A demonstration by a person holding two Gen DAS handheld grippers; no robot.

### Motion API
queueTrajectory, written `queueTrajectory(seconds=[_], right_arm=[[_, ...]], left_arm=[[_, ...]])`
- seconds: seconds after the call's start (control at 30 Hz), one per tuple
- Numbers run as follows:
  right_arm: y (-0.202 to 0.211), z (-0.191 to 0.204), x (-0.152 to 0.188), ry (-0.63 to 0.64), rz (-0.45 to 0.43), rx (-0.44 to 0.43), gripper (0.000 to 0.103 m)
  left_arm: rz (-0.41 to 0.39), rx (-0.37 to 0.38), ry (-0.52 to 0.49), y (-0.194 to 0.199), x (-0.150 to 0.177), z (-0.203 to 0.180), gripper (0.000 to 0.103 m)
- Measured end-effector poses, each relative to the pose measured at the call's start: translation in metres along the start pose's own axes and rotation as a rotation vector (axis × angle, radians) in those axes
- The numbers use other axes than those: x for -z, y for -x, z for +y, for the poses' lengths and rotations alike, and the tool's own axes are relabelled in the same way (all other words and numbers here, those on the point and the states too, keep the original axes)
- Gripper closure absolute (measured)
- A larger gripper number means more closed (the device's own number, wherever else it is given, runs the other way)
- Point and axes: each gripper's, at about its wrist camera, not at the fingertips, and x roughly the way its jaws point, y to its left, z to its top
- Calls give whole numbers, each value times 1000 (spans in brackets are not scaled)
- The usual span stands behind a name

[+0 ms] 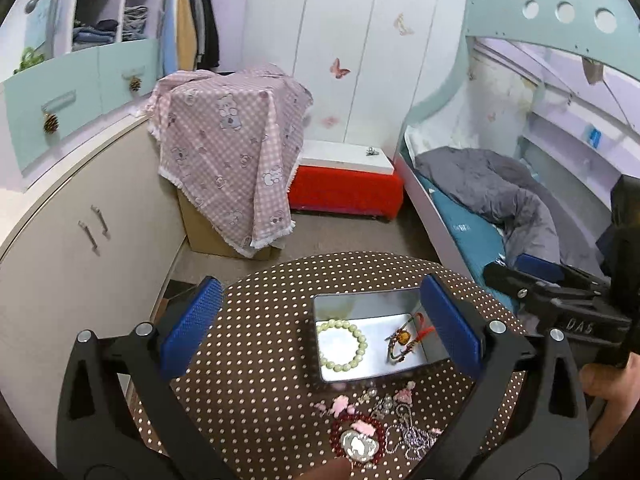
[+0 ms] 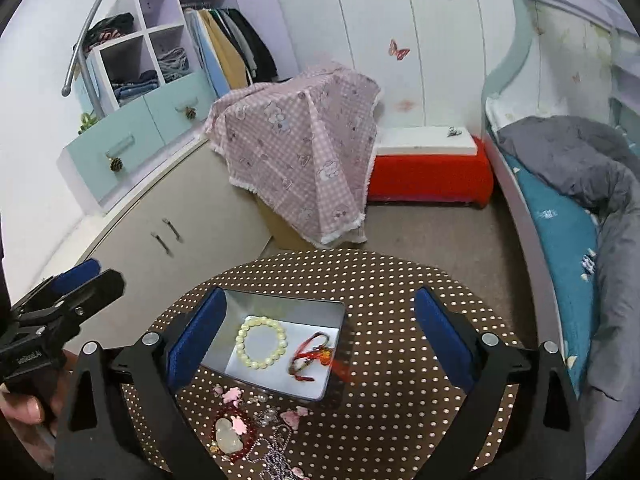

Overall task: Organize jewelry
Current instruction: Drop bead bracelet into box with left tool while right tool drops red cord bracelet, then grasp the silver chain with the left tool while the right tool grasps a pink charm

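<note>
An open metal tin (image 1: pixel 332 304) (image 2: pixel 280 306) stands on a round brown polka-dot table (image 1: pixel 260 320) (image 2: pixel 400 320). In it lie a pale green bead bracelet (image 1: pixel 362 346) (image 2: pixel 262 342) and a red cord charm (image 1: pixel 404 338) (image 2: pixel 310 360). In front of the tin lies a heap: a dark red bead bracelet with a white pendant (image 1: pixel 358 440) (image 2: pixel 234 434), pink pieces (image 1: pixel 340 404) (image 2: pixel 232 395) and silver chains (image 1: pixel 412 432) (image 2: pixel 276 456). My left gripper (image 1: pixel 320 324) is open and empty above the tin. My right gripper (image 2: pixel 320 336) is open and empty over the tin; it also shows in the left wrist view (image 1: pixel 520 276).
A box draped with pink checked cloth (image 1: pixel 228 152) (image 2: pixel 304 152) stands behind the table. A red bench (image 1: pixel 344 192) (image 2: pixel 428 176) is at the back. A bed with a grey quilt (image 1: pixel 500 196) (image 2: pixel 580 160) is on the right, beige cabinets (image 1: pixel 80 240) (image 2: pixel 168 232) on the left.
</note>
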Motion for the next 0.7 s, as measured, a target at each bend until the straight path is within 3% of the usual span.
queueTrajectory(seconds=[0.3,0.7], right_arm=[[29,3,8,-21,-35,2,9],[83,29,60,18,-67,44,8]], left_arm=[[-27,-38,4,32,23,8,6],[-18,-40,20,60,73,18,6]])
